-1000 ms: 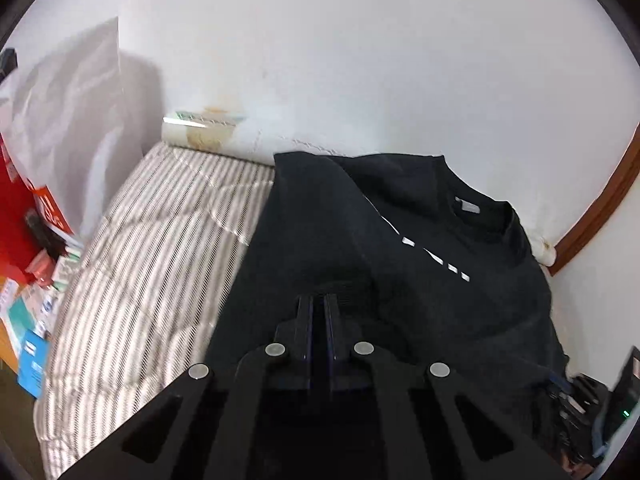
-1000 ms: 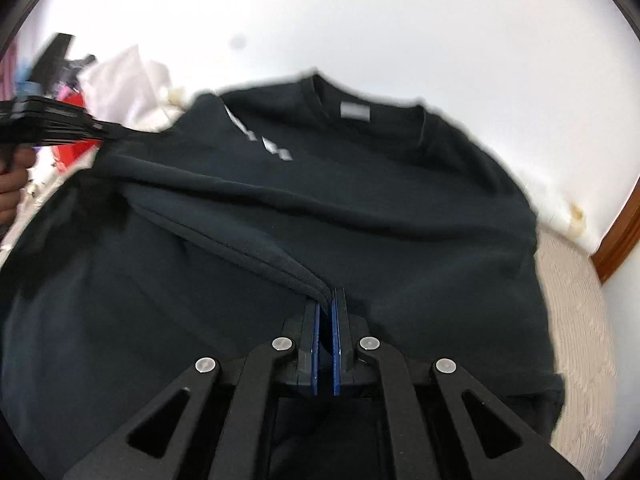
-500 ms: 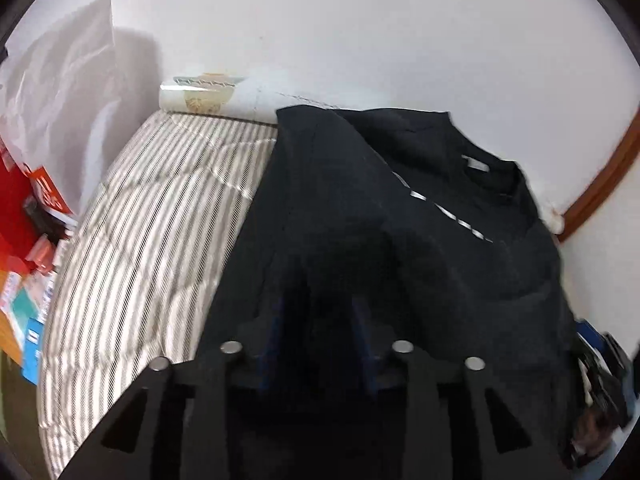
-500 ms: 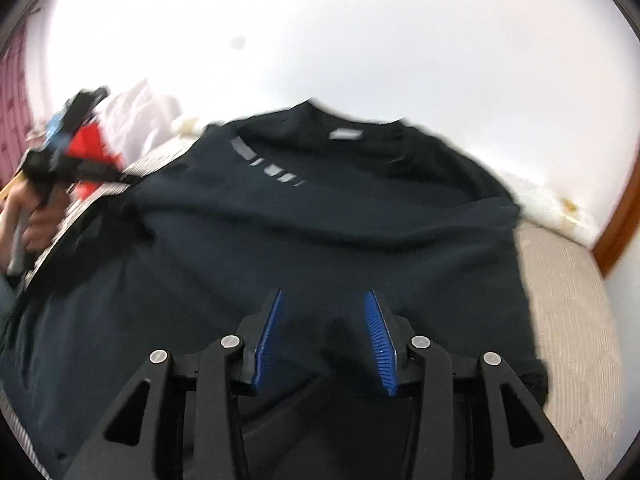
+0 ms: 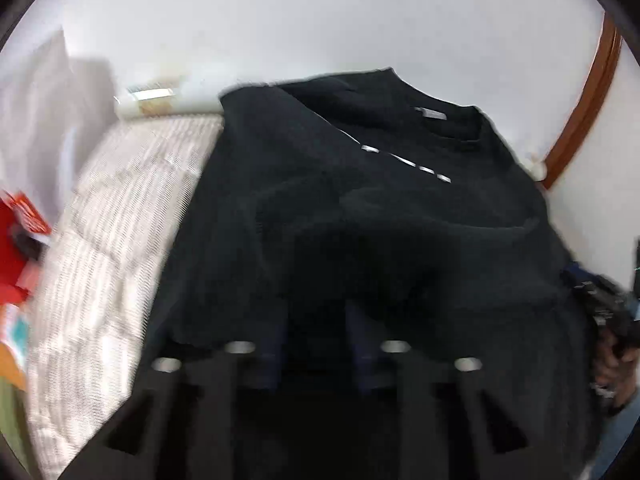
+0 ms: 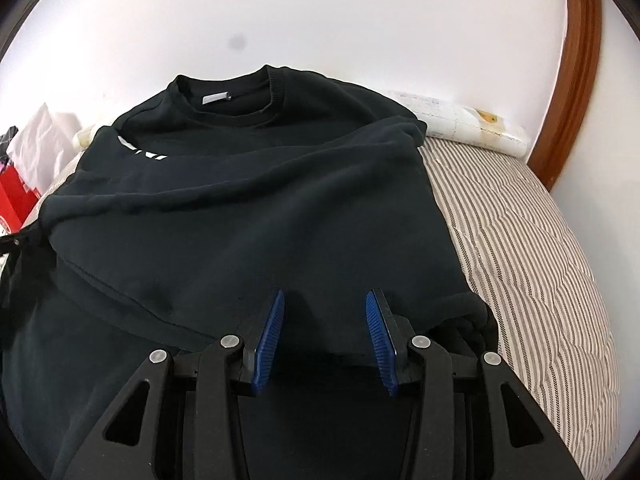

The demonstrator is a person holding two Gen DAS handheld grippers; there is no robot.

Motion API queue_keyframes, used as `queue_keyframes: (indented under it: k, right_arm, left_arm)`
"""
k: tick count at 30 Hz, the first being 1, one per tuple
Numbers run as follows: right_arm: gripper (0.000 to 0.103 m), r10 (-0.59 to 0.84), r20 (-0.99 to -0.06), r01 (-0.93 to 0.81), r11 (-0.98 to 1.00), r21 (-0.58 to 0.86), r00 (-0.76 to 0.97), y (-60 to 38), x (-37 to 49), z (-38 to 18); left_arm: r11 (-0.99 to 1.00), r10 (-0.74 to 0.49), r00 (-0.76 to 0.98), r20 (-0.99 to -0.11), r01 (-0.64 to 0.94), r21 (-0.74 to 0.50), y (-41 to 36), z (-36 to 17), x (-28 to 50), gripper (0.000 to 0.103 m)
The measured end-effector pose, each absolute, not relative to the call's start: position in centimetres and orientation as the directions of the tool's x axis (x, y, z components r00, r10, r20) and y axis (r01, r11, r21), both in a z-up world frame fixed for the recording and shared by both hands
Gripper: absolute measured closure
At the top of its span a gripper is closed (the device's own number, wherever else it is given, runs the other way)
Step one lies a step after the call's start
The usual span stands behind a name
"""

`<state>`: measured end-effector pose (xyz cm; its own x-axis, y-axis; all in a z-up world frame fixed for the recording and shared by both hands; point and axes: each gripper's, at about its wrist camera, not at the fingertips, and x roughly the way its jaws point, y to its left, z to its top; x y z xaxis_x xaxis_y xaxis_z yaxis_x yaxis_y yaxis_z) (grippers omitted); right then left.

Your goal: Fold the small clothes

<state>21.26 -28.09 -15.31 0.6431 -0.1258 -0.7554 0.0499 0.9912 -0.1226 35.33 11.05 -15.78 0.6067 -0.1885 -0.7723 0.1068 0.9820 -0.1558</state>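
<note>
A black sweatshirt (image 6: pixel 260 200) with a grey neck label lies on the striped bed, its collar toward the wall and a fold laid across its chest. My right gripper (image 6: pixel 326 300) hovers open over the lower hem, with nothing pinched between the blue pads. In the blurred left wrist view the same sweatshirt (image 5: pixel 360 208) fills the middle. My left gripper (image 5: pixel 316 312) sits low over the dark cloth with its jaws still apart and closing. Whether cloth is caught between them I cannot tell. A person's hand (image 5: pixel 612 360) shows at the right edge.
The striped mattress (image 6: pixel 520 260) shows bare to the right of the shirt and, in the left wrist view, the mattress (image 5: pixel 112 240) shows bare to its left. A white paper roll (image 6: pixel 460 120) lies along the wall. Red packages (image 5: pixel 16 240) and a white bag (image 6: pixel 36 140) crowd the left side. A brown wooden frame (image 6: pixel 580 60) stands at the right.
Both grippers were shut on folds of the black shirt a second ago and have let go. The fold now rests across the shirt. Both grippers have shifted sideways, and the left one has sunk a little.
</note>
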Motion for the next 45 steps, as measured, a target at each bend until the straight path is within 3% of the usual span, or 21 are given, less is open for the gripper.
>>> queue_keyframes:
  k: [4,7,12,17,23,29,32,45]
  right_arm:
    - [0.061,-0.151,-0.743,0.054,0.987,-0.153,0.653,-27.9,21.1,-15.0]
    - [0.061,-0.166,-0.712,0.099,0.986,-0.134,0.682,-28.9,20.9,-14.2]
    - [0.061,-0.207,-0.739,0.182,0.976,-0.116,0.641,-30.7,21.3,-14.8]
    - [0.06,-0.229,-0.731,0.188,0.972,-0.139,0.643,-30.8,19.9,-14.0]
    - [0.06,-0.191,-0.732,0.209,0.976,-0.068,0.654,-32.4,15.6,-12.0]
    - [0.06,-0.258,-0.71,0.285,0.955,-0.083,0.656,-33.6,11.1,-11.1]
    - [0.06,-0.227,-0.735,0.283,0.958,-0.05,0.638,-34.2,9.2,-11.3]
    - [0.058,-0.15,-0.804,0.201,0.979,-0.038,0.576,-32.7,5.1,-15.3]
  left_arm:
    - [0.983,-0.177,0.676,-0.716,0.09,-0.158,13.0,-13.4,34.0,0.096]
    - [0.982,-0.183,0.655,-0.734,0.087,-0.168,13.7,-13.3,33.8,0.096]
    - [0.989,-0.149,0.602,-0.784,0.07,-0.134,12.3,-15.1,33.7,0.095]
    - [0.99,-0.13,0.595,-0.793,0.036,-0.136,12.4,-15.7,32.5,0.086]
    - [0.995,-0.079,0.634,-0.769,0.006,-0.097,12.4,-14.5,29.8,0.086]
    - [0.995,-0.038,0.665,-0.746,-0.041,-0.086,12.6,-13.5,26.0,0.086]
    - [0.997,-0.004,0.653,-0.757,-0.055,-0.053,12.4,-13.7,24.2,0.086]
    - [0.997,-0.064,0.578,-0.813,-0.006,-0.083,12.4,-17.1,17.0,0.084]
